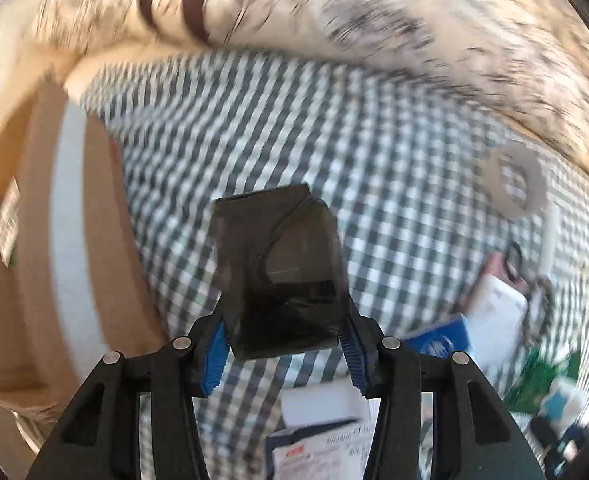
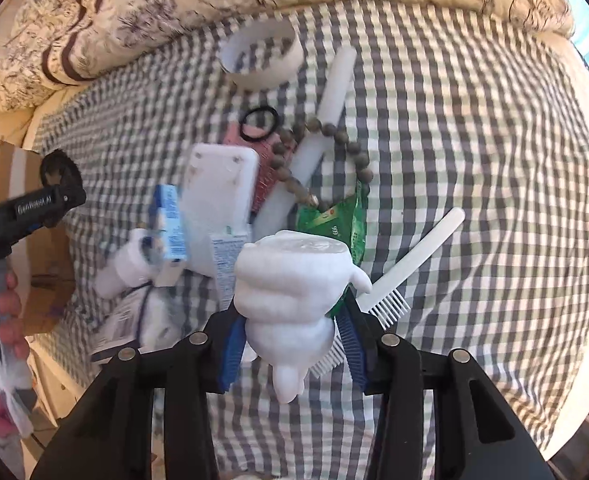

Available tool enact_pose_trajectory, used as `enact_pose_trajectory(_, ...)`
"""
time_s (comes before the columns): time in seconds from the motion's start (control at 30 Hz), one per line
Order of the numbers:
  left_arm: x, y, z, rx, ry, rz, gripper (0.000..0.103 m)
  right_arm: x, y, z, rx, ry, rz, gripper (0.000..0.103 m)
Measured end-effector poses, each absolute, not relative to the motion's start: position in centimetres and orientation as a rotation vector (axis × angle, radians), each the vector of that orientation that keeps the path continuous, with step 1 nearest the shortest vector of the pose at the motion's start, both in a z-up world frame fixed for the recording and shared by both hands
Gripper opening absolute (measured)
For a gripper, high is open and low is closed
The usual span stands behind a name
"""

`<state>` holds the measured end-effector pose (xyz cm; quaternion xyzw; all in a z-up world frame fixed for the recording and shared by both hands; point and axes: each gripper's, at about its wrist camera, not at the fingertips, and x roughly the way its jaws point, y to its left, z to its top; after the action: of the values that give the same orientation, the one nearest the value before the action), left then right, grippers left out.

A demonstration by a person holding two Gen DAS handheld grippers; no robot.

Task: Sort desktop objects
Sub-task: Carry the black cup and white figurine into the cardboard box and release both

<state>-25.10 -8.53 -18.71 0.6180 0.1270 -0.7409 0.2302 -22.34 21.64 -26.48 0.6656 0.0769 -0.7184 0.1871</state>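
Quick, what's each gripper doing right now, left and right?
Left gripper: closed on a dark translucent box.
Right gripper: closed on a white figurine.

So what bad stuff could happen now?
The left tool pinches only the bottom end of the dark smoky box, so it might tip or slip out. The right tool squeezes a lumpy white figure above the white comb and green packet; dropped, it could knock them.
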Motion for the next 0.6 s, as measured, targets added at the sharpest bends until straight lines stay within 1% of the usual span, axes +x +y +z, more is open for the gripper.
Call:
enact_pose_trajectory(0.07,-20.5,-6.7,-16.9,1.680,0.278,-2.101,0.049,-21.9,21.2,-24.7,1.837,0.220,-2.029,0.042)
enact_pose_trajectory(0.17,-14.4,-5.0,-17.0,1.652,0.218,-2.163,0.049,-21.2,20.7,-22.1,1.789,0.204,-2.040,0.042)
enact_pose_trajectory(0.2,-14.2,-3.6,-17.5,1.645,0.219,-2.173,0.049,-20.8,20.6,-21.2,1.772,0.195,-2.043,0.042)
enact_pose_trajectory(0.23,-13.6,-3.8,-16.7,1.634,0.217,-2.193,0.049,-20.6,20.1,-20.5,1.759,0.190,-2.047,0.042)
enact_pose_trajectory(0.27,-13.6,-4.6,-17.5,1.628,0.220,-2.209,0.049,-20.3,19.7,-19.9,1.747,0.191,-2.049,0.042)
enact_pose_trajectory(0.33,-13.3,-5.0,-17.3,1.609,0.220,-2.242,0.049,-19.5,19.0,-18.3,1.719,0.193,-2.061,0.042)
enact_pose_trajectory(0.6,-9.8,-8.7,-14.9,1.541,0.196,-2.394,0.048,-16.1,13.0,-15.6,1.673,0.207,-2.093,0.042)
